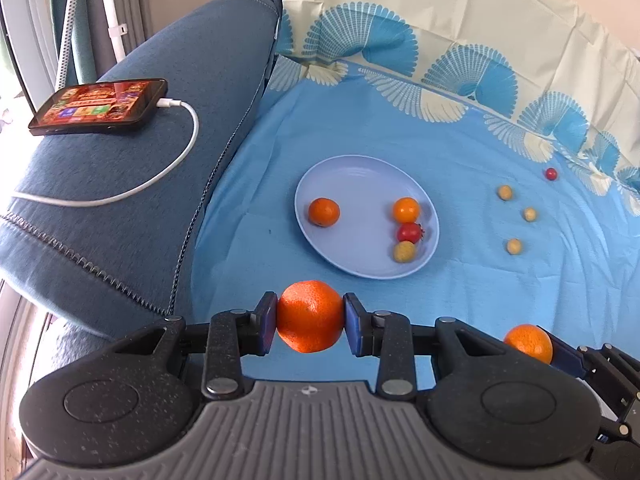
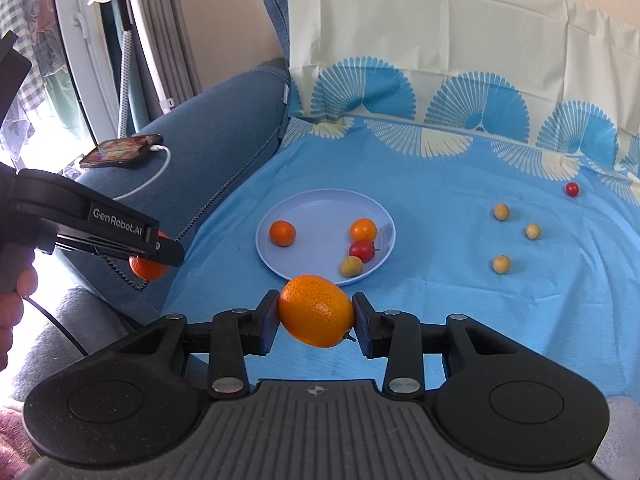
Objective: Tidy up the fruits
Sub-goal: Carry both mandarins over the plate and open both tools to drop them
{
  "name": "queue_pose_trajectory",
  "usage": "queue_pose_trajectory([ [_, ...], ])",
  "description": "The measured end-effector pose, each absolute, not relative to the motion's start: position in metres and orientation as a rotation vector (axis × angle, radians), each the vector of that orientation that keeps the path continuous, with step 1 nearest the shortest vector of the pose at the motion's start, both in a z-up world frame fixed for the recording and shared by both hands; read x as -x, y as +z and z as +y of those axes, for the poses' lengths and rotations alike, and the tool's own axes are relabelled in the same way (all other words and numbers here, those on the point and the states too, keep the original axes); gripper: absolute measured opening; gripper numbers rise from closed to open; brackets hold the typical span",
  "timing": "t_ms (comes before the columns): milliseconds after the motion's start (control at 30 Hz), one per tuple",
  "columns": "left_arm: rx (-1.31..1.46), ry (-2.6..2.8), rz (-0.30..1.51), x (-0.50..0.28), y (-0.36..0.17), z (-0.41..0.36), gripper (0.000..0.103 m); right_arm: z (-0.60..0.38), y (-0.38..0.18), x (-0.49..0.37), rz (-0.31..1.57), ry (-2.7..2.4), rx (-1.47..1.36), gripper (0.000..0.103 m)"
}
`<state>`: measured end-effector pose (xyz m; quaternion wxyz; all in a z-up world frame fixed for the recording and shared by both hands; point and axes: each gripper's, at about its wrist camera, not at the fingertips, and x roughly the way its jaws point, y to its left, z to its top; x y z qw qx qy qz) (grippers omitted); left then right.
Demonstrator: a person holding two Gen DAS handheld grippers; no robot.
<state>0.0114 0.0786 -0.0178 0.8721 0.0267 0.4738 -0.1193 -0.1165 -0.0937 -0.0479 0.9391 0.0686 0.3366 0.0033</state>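
Observation:
My left gripper point(image 1: 310, 316) is shut on an orange mandarin point(image 1: 310, 315), hanging just short of the pale blue plate point(image 1: 352, 176). My right gripper point(image 2: 316, 312) is shut on a second mandarin point(image 2: 316, 310), also in front of the plate point(image 2: 320, 204). On the plate lie two small oranges point(image 1: 324, 211) point(image 1: 406, 209), a red tomato point(image 1: 409, 232) and a yellowish round fruit point(image 1: 404, 251). Three yellowish fruits point(image 1: 505, 192) point(image 1: 529, 214) point(image 1: 513, 246) and a red cherry tomato point(image 1: 551, 173) rest on the blue cloth to the right. The left gripper point(image 2: 152, 258) shows in the right wrist view, a hand point(image 2: 16, 292) behind it.
A blue sofa armrest point(image 1: 168, 168) rises to the left, carrying a lit phone point(image 1: 100, 106) on a white charging cable point(image 1: 160, 176). The blue patterned sheet point(image 1: 500, 300) covers the seat, with its cream part draped up the backrest point(image 1: 440, 0).

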Motion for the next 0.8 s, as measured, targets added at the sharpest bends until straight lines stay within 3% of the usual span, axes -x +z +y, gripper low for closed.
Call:
queue_pose_trajectory([
  [800, -0.106, -0.238, 1.036, -0.171, -0.092, 0.008, 0.039, -0.126, -0.113, -0.055, 0.747, -0.004, -0.099, 0.040],
])
